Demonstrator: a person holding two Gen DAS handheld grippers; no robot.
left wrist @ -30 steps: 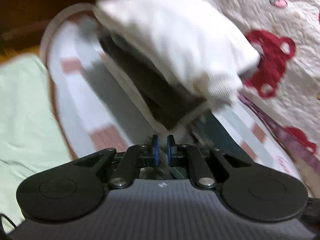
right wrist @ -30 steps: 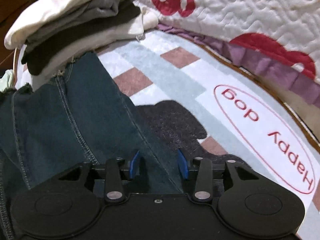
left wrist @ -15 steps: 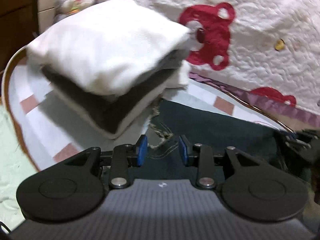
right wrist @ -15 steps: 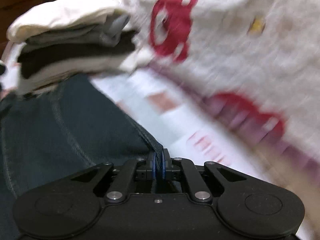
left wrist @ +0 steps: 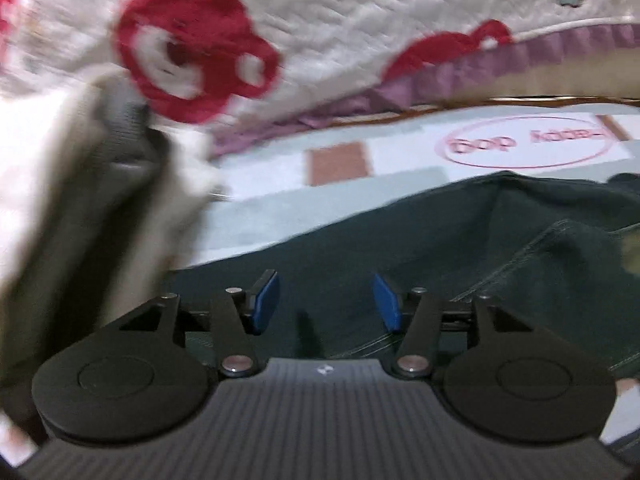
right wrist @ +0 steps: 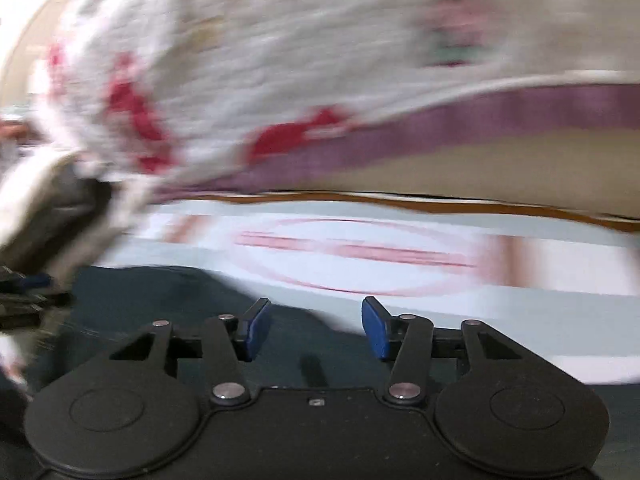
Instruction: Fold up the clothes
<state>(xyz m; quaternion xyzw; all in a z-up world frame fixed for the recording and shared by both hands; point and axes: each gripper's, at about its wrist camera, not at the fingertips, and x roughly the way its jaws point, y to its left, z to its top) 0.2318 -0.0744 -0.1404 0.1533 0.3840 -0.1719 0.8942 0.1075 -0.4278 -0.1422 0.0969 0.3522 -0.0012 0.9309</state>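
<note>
Dark blue jeans [left wrist: 400, 248] lie spread on the rug, partly folded, with a seam running toward the right. My left gripper [left wrist: 325, 302] hangs just over them; its jaws are opening and nothing is between the blue pads [left wrist: 264, 300]. My right gripper [right wrist: 315, 330] hovers over the jeans' edge [right wrist: 160, 296]; its jaws are opening too, with no cloth between them. A blurred stack of folded clothes [left wrist: 80, 208], white over grey and dark layers, stands at the left, and it shows again at the left edge [right wrist: 48, 208] of the right wrist view.
A pale checked rug [left wrist: 340, 160] with a red oval "Happy dog" mark [left wrist: 528, 144] lies under everything. A white quilt with red bears [left wrist: 192, 52] and a purple frill hangs along the far side. Part of the other gripper [right wrist: 24, 292] shows at the left.
Left gripper swung right from the folded stack to over the jeans and opened. Right gripper was shut on the jeans' edge half a second ago, has let go, and moved right.
</note>
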